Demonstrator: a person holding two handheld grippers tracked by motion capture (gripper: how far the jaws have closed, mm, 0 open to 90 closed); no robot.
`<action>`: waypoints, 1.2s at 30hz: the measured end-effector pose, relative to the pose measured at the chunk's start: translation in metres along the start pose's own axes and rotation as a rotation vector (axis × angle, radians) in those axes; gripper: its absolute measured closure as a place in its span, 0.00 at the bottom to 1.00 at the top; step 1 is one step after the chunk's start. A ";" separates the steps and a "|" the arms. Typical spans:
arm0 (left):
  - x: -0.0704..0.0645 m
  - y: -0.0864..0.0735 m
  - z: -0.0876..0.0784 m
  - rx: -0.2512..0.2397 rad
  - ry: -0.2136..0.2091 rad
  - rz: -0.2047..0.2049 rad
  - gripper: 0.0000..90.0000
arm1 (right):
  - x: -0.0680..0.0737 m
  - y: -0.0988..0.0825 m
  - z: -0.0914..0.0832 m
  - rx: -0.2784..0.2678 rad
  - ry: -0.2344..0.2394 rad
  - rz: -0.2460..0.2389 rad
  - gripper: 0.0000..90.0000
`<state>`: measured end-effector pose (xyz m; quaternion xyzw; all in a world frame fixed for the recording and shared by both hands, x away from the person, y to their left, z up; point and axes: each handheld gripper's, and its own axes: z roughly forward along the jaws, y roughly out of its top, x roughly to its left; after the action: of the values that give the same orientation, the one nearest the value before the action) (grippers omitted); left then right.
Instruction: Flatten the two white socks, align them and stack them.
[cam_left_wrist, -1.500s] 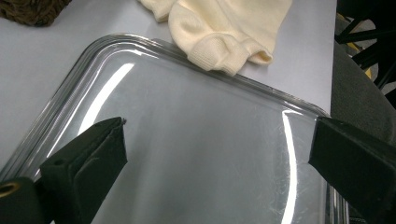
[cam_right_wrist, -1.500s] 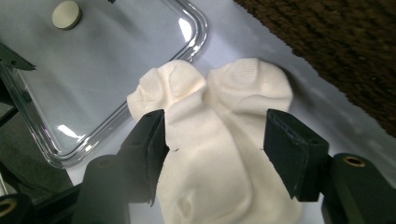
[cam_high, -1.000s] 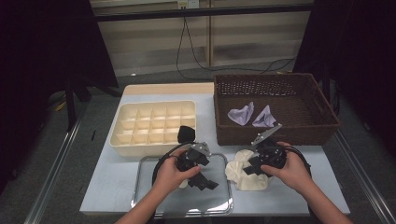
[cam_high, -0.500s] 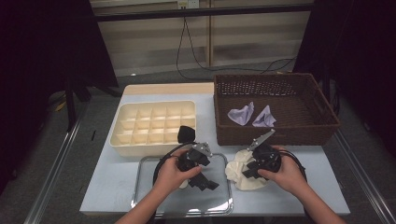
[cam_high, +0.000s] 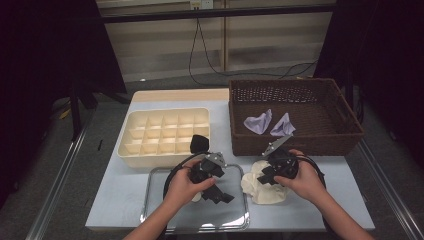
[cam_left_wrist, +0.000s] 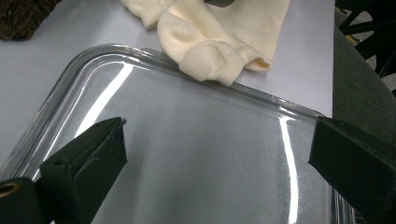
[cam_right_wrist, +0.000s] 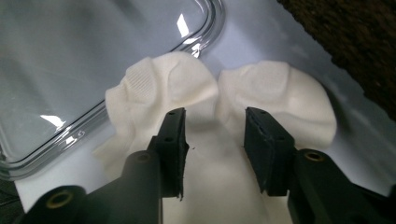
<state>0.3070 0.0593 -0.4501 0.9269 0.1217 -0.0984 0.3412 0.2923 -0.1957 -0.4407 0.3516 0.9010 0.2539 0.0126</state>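
A pile of cream socks lies on the white table, just right of a clear plastic tray. My right gripper points down onto the pile. In the right gripper view its jaws stand a little apart over the cream socks. They have just been opening, with flat sock fabric under the gap and nothing pinched. My left gripper hovers over the tray with its jaws wide apart. In the left gripper view it has nothing between them, above the bare tray. A sock cuff overlaps the tray's far rim.
A dark wicker basket at the back right holds two lavender cloths. A cream divided box stands at the back left, with a black item at its near right corner. The table's front edge runs just below the tray.
The right gripper has shifted slightly to the left over the sock pile. The left gripper and the tray have stayed where they were.
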 end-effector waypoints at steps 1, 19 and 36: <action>0.000 0.000 0.000 0.000 0.000 0.000 0.04 | 0.000 0.000 0.000 0.000 0.000 0.000 0.65; 0.000 0.001 0.000 -0.002 -0.005 -0.010 0.04 | -0.013 -0.005 -0.023 -0.040 0.014 0.098 0.98; 0.000 0.001 0.002 0.003 -0.009 -0.012 0.04 | -0.040 -0.014 -0.010 -0.062 -0.022 0.208 0.66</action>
<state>0.3071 0.0575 -0.4514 0.9262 0.1254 -0.1047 0.3398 0.3121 -0.2345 -0.4451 0.4454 0.8512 0.2775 0.0069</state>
